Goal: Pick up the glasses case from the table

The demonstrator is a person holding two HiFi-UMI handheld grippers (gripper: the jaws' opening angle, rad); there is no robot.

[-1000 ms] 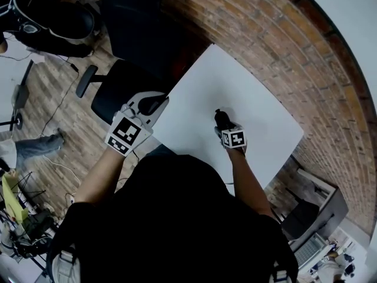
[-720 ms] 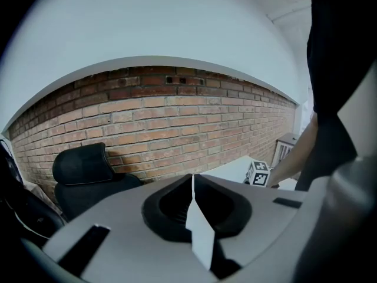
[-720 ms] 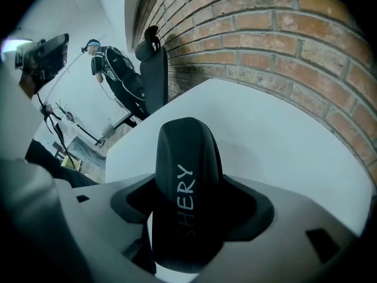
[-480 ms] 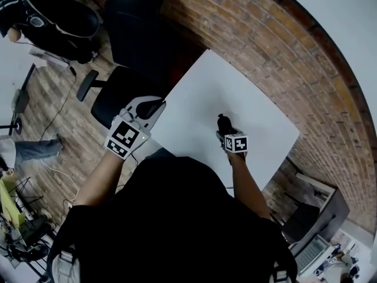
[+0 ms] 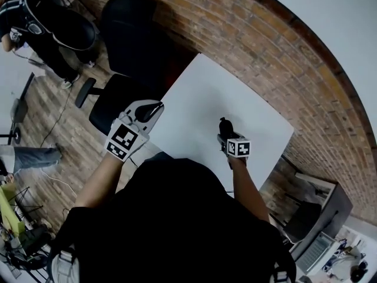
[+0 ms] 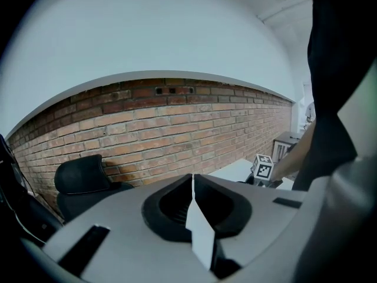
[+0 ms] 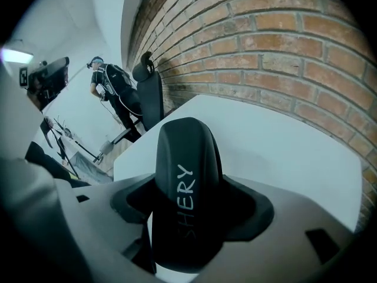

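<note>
In the right gripper view the black glasses case [image 7: 187, 175], with pale lettering on its lid, stands on end between the jaws of my right gripper [image 7: 188, 211], which is shut on it. The case hangs above the white table [image 7: 277, 152]. From the head view the case [image 5: 224, 126] pokes out past the right gripper [image 5: 227, 133] over the table [image 5: 200, 93]. My left gripper [image 5: 148, 109] hovers at the table's left edge. Its jaws meet with nothing between them [image 6: 193, 200].
A brick wall [image 5: 265, 46] runs behind the table. A black office chair [image 5: 126, 46] stands at the table's far left corner. A person [image 5: 41, 22] stands on the wooden floor at top left. Grey cabinets [image 5: 318, 211] sit at right.
The right gripper has carried the case a little to the right and up from the table. The left gripper has shifted slightly too. The person at top left has come further into view.
</note>
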